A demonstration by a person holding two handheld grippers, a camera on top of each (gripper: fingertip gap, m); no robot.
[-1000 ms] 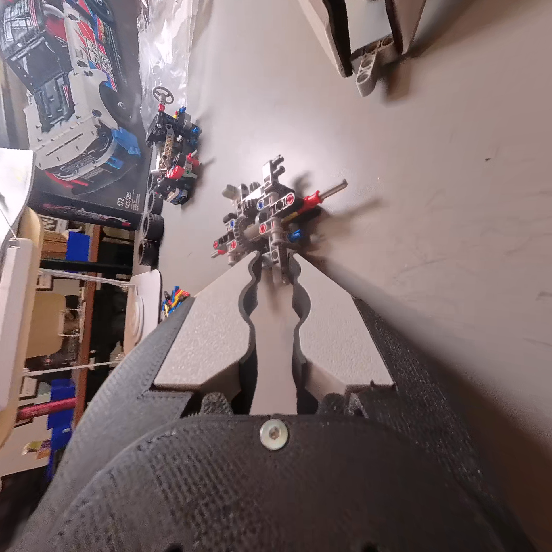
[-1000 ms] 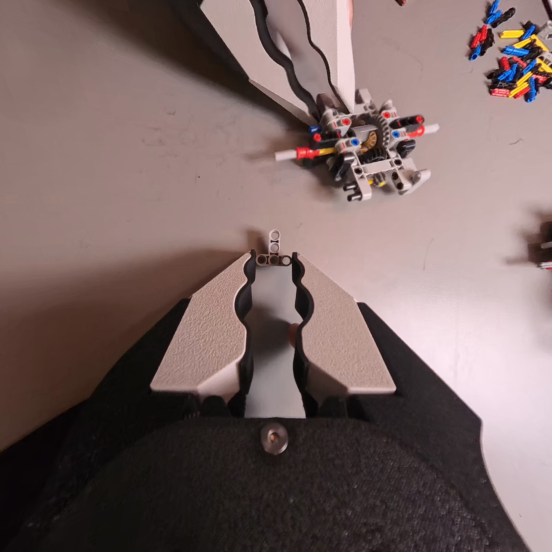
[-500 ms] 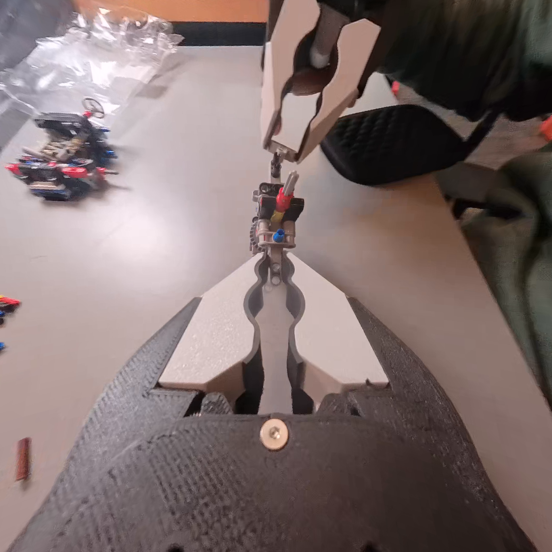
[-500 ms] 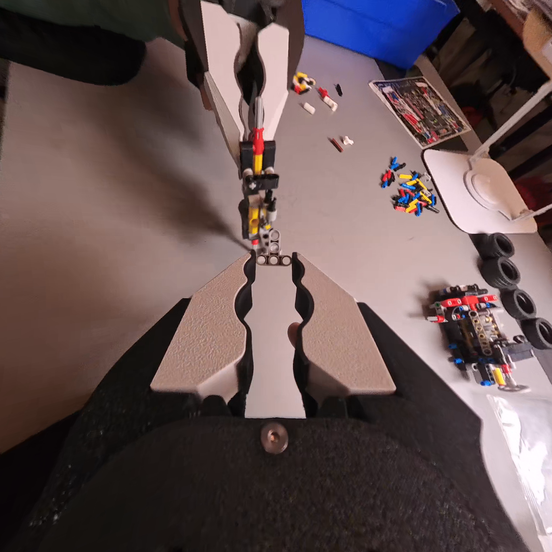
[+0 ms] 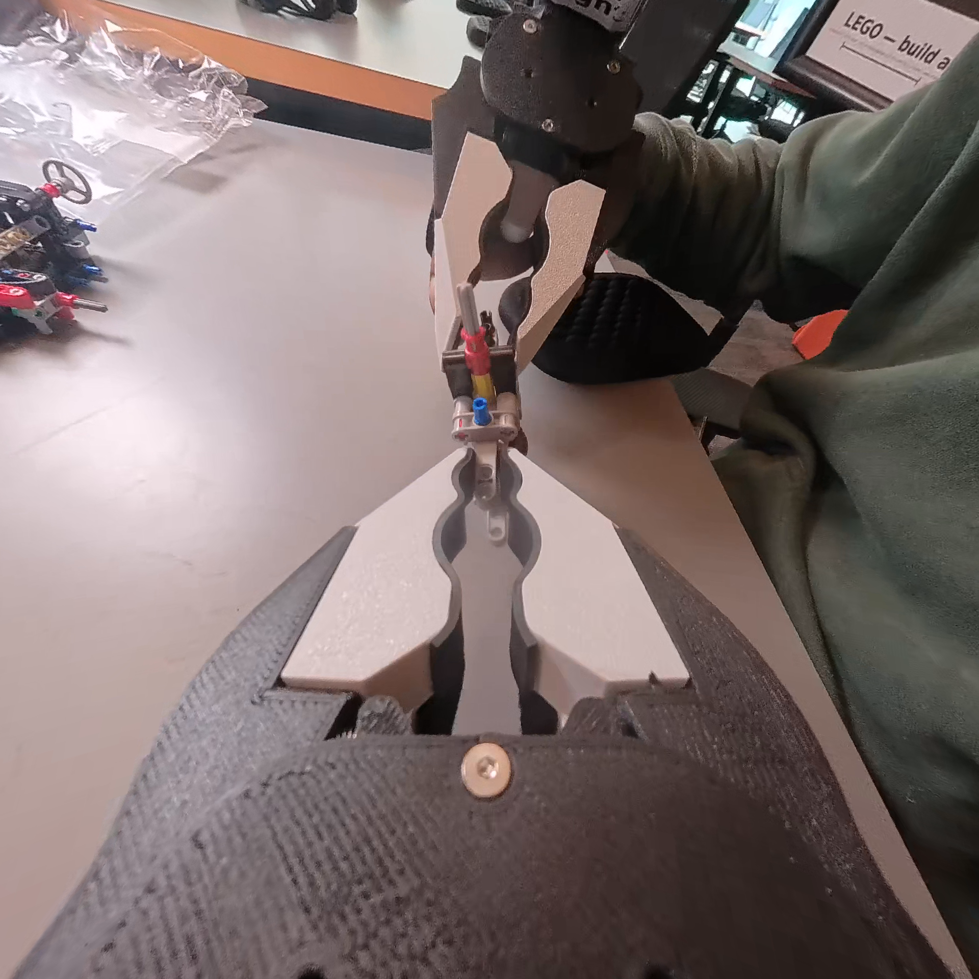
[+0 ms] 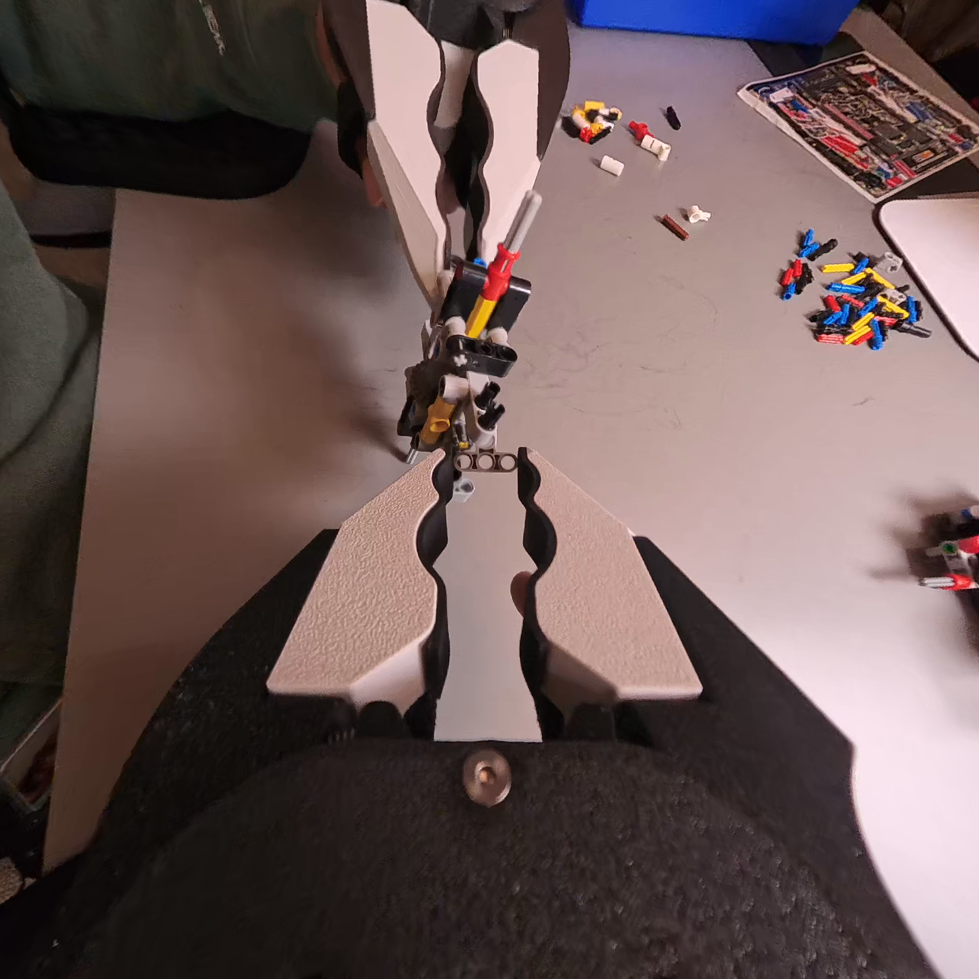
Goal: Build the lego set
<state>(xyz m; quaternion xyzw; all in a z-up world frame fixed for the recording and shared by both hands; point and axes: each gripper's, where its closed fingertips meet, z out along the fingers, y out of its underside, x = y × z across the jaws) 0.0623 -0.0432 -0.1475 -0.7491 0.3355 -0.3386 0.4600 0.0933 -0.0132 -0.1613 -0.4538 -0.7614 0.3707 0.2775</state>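
Office-like workroom: grey table (image 6: 688,424), loose building-toy pins (image 6: 853,302), instruction booklet (image 6: 858,116), office chair (image 5: 620,328).

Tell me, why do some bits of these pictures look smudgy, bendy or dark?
Right wrist view: the little toy car at the right edge is smeared, the green sleeve soft, and a shadow falls on the table left of the brick model. Left wrist view: the wide lens bends the table edge, and light glints off the crinkly plastic bag.

Between your two grippers the brick assembly (image 6: 466,360) fills the gap. To your right, the table (image 6: 662,424) lies open up to the loose pin pile (image 6: 858,302); the blurred model (image 6: 953,556) probably blocks farther right.
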